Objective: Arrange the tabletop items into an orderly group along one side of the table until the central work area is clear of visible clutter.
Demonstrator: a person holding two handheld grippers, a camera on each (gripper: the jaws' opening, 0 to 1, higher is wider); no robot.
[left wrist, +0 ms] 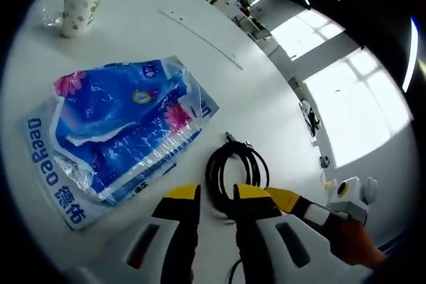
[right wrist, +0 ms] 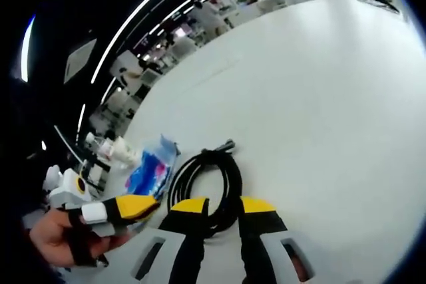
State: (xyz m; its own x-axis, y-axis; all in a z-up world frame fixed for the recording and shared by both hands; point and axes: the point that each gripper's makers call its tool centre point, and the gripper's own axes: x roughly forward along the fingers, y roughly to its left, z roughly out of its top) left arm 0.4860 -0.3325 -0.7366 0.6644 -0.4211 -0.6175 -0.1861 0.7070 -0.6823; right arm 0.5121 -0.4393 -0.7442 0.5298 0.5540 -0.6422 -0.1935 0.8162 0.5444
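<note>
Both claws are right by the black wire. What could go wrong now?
The coiled black cable might spring loose if a claw lifts just one loop. The left claw and right claw are very close together, so they could bump. A dragged cable might nudge the blue plastic pack.

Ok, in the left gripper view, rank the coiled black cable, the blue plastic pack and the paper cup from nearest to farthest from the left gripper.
1. Coiled black cable: right at the left gripper, between its jaw tips.
2. Blue plastic pack: beyond, to the view's left.
3. Paper cup: farthest, upper left on the table.
</note>
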